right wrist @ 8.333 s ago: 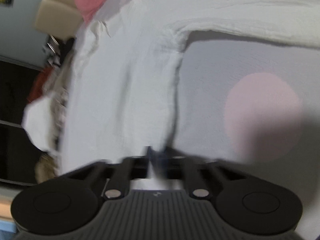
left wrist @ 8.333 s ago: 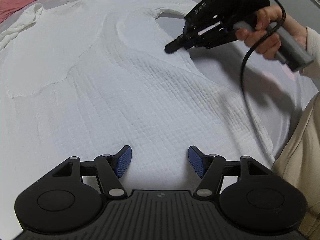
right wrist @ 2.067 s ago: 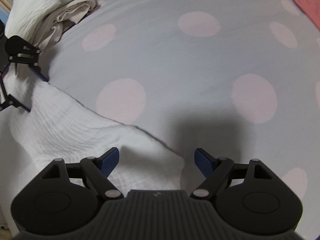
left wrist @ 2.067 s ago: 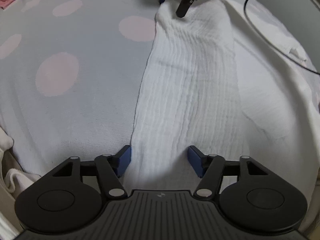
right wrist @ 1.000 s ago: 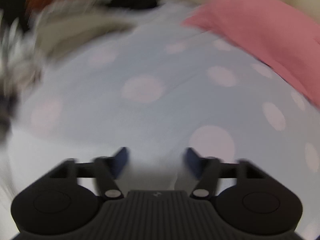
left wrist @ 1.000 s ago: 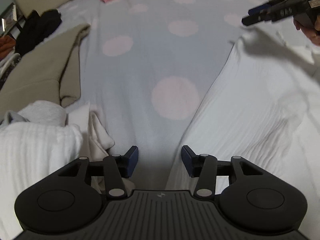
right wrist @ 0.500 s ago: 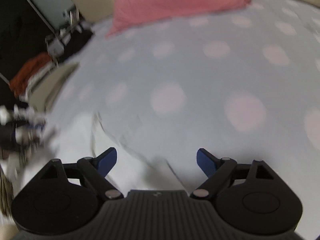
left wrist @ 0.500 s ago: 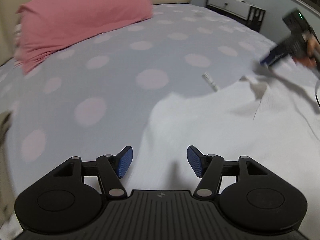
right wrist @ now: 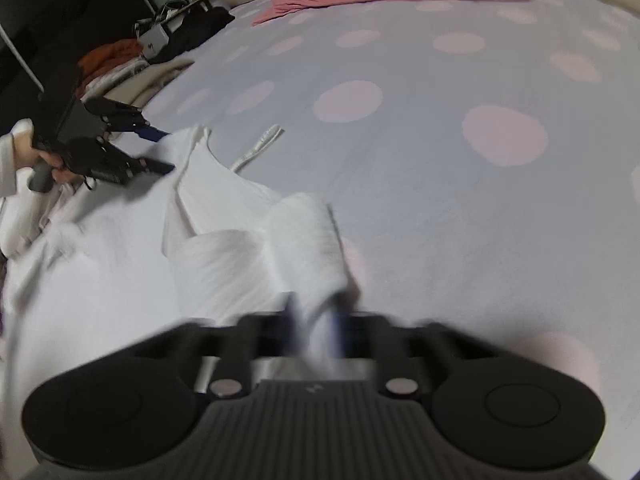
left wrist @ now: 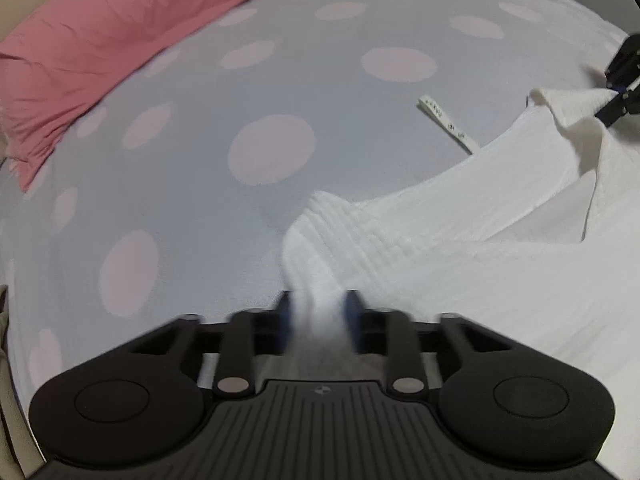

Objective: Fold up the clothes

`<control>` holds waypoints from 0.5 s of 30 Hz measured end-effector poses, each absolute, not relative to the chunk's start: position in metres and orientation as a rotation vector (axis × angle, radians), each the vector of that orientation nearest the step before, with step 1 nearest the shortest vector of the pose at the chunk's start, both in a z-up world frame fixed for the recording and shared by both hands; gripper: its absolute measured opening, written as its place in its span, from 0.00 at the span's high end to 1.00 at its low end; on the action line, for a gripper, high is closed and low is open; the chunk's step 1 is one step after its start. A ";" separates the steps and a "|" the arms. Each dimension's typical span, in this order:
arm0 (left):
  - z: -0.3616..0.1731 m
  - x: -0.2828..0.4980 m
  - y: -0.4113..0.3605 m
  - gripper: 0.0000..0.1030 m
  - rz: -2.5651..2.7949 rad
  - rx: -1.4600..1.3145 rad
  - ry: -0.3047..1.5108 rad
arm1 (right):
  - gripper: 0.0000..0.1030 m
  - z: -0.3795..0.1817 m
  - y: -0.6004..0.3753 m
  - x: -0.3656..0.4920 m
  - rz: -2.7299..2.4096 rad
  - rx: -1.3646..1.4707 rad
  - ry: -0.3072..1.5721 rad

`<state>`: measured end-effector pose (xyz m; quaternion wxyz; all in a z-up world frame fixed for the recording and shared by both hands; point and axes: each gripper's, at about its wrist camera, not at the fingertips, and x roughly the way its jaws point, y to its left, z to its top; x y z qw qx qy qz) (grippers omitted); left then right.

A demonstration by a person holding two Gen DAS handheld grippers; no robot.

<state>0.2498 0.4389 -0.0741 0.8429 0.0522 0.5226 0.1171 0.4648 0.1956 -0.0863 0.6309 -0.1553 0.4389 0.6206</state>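
White garment (left wrist: 460, 240), ribbed crinkly cotton weave, spread on bedsheet (left wrist: 240, 80), pale lavender-grey with big pink dots. Left gripper (left wrist: 318, 314) nearly closed, blue pads (left wrist: 352, 312) blurred, pinching a rounded folded corner of the cloth. Right gripper (right wrist: 314, 328) likewise narrowed on a bunched ridge of the same fabric, pads motion-blurred. In left view, right gripper's dark fingertips at far right edge, on a raised pointed corner. In right view, left gripper seen at left, black body, fingers appearing spread there, grey handle in hand (right wrist: 48, 168). Thin white label strip (left wrist: 448, 124) flat on sheet beside garment edge. Pink pillow (left wrist: 100, 48), soft, wrinkled, at bed head. Dark clutter beyond bed, unclear.
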 end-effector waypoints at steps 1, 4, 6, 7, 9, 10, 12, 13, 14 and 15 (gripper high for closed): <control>-0.073 0.248 0.436 0.93 0.246 0.131 1.091 | 0.93 -0.087 0.195 0.464 1.419 -0.353 0.990; -0.074 0.244 0.432 0.93 0.250 0.168 1.061 | 0.93 -0.085 0.191 0.464 1.381 -0.332 0.946; -0.071 0.246 0.436 0.93 0.273 0.133 1.033 | 0.93 -0.084 0.187 0.467 1.336 -0.280 0.951; -0.069 0.247 0.439 0.93 0.286 0.115 1.019 | 0.93 -0.084 0.185 0.469 1.314 -0.252 0.955; -0.071 0.251 0.447 0.93 0.333 0.085 1.017 | 0.93 -0.083 0.180 0.473 1.269 -0.197 0.963; -0.075 0.253 0.449 0.93 0.344 0.072 1.036 | 0.93 -0.082 0.178 0.474 1.246 -0.170 0.966; -0.082 0.252 0.448 0.86 0.376 0.088 1.040 | 0.93 -0.081 0.174 0.478 1.200 -0.116 0.972; -0.083 0.250 0.447 0.82 0.389 0.094 1.033 | 0.91 -0.081 0.172 0.480 1.177 -0.089 0.975; -0.083 0.246 0.448 0.74 0.408 0.084 1.012 | 0.85 -0.080 0.170 0.481 1.154 -0.062 0.978; -0.080 0.242 0.452 0.68 0.430 0.062 0.996 | 0.61 -0.080 0.168 0.483 1.130 -0.035 0.980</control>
